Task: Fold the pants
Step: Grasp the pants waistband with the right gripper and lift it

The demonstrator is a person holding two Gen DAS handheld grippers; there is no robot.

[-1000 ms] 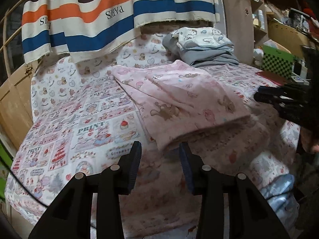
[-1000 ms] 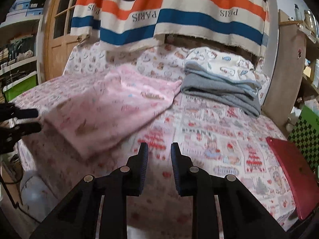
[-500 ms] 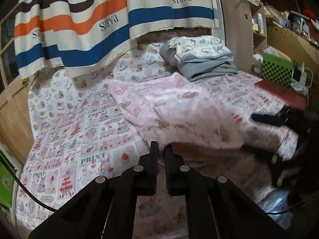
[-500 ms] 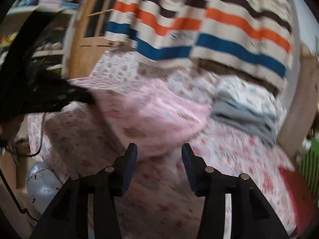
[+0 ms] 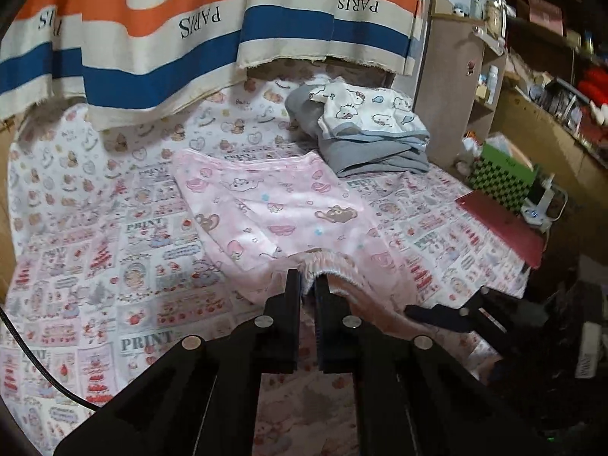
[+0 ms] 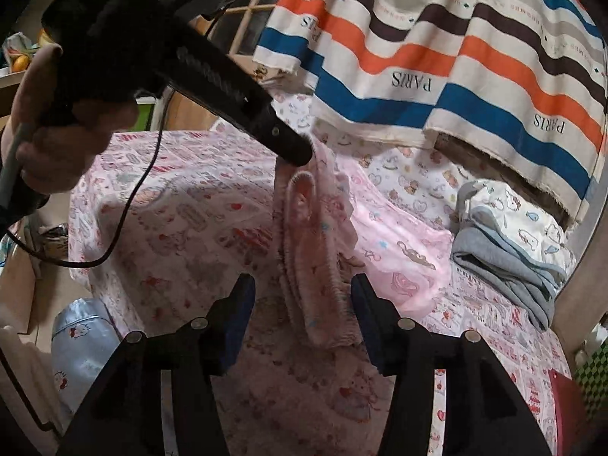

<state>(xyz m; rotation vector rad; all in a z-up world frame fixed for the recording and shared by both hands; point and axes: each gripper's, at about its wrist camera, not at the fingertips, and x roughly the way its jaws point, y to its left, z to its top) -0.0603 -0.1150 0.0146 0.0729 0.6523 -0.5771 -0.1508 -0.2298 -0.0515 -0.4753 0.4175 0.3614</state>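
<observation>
At the bed's near edge the left gripper [image 5: 307, 285] has its jaws pinched nearly together on the gathered elastic waistband [image 5: 334, 266] of the pink printed pants [image 5: 273, 209], lifting it off the patterned bedsheet [image 5: 114, 228], while the right gripper [image 6: 300, 304] reaches in with jaws about half apart and opening, the raised waistband between them but not pressed. The pants look light, soft and floppy, so they will likely sag and are best taken at the thick waistband. Farther back, a stack of folded clothes [image 5: 364, 133] sits toward the bed's far right corner.
</observation>
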